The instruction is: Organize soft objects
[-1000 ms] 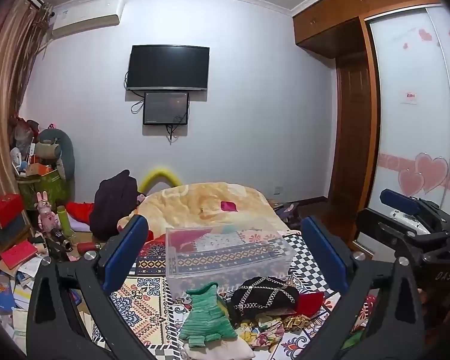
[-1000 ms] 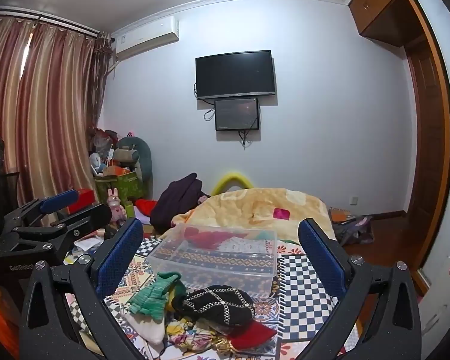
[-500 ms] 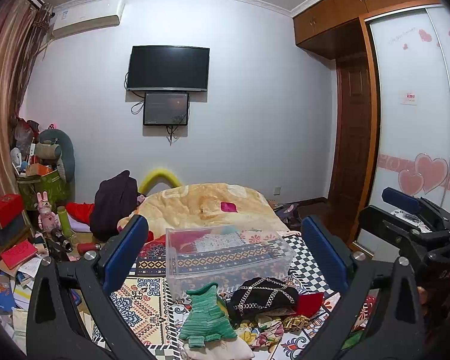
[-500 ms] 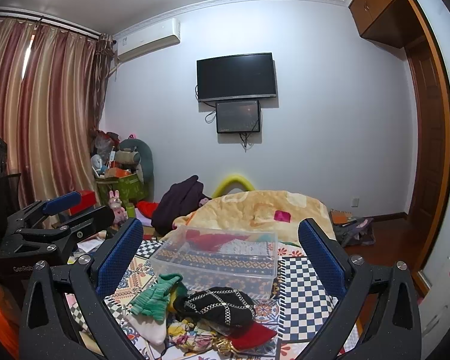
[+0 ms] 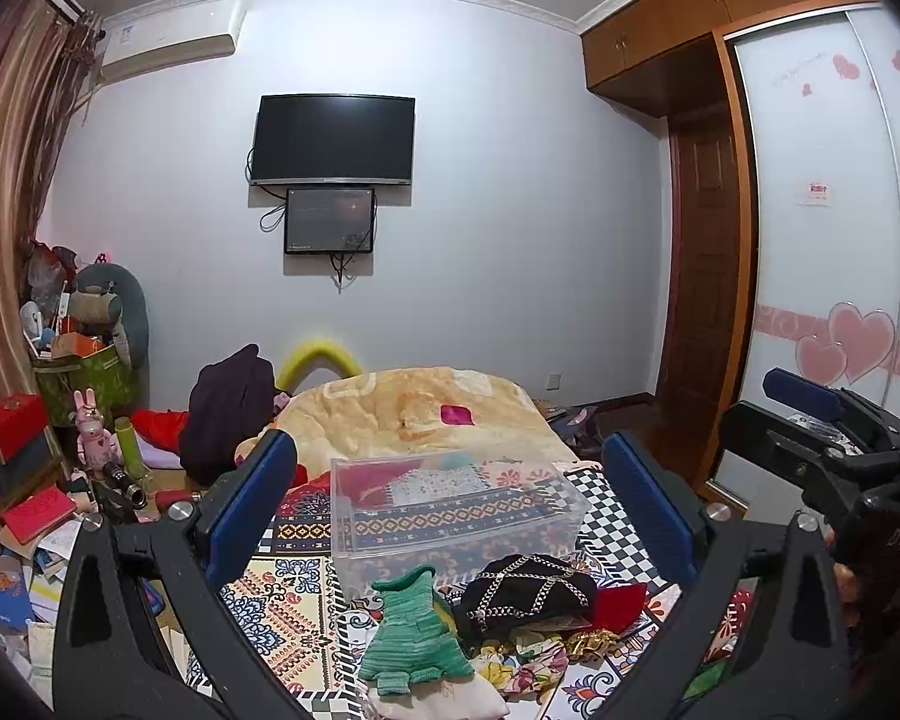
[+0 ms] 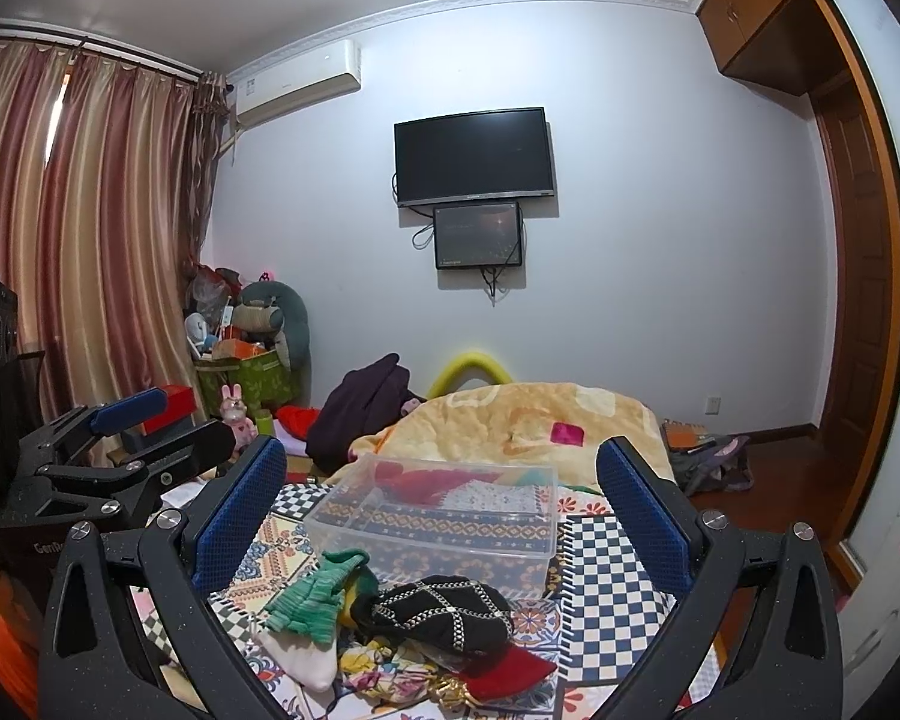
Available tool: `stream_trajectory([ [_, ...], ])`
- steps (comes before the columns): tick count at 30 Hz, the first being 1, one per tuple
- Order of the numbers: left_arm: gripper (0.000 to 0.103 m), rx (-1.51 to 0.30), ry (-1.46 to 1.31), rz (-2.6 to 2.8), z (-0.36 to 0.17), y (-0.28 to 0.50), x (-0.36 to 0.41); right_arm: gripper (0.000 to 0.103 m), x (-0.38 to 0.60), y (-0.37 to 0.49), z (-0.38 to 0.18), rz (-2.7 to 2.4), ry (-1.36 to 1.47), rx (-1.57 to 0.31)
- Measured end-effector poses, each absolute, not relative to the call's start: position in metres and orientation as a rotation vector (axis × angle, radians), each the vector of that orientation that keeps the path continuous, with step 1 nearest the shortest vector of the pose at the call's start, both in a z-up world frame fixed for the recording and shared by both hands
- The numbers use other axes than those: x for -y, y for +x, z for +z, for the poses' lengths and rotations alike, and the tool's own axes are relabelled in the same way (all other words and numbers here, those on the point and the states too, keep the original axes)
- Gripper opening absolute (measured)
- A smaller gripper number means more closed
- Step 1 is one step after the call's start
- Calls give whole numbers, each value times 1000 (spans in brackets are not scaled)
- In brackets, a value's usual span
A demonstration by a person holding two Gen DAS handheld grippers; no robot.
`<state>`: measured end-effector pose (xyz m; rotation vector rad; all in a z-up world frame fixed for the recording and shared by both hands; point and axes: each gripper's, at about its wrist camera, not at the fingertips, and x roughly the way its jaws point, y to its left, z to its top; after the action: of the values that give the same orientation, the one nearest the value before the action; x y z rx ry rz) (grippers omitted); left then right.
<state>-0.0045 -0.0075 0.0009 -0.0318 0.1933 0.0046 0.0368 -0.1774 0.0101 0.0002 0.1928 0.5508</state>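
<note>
Patterned bedcover (image 5: 306, 618) holds clear bin (image 5: 450, 516) beyond knit pile (image 5: 414, 630); both grippers' jaws spread wide, empty.

We are in a home bedroom. A bed (image 5: 438, 420) with a yellow quilt fills the middle, and a wall-mounted television (image 5: 333, 140) hangs opposite us beneath an air conditioner (image 6: 297, 84). Striped curtains (image 6: 84, 252) cover the window side, a wooden wardrobe with heart stickers (image 5: 834, 276) lines the other, and toys and boxes (image 5: 60, 396) crowd one corner.
</note>
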Motion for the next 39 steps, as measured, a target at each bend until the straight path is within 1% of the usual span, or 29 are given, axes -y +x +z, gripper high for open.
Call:
stream_trajectory([
  [39, 103, -203, -45, 5, 0, -2, 4, 103, 177, 34, 10, 558, 4, -187],
])
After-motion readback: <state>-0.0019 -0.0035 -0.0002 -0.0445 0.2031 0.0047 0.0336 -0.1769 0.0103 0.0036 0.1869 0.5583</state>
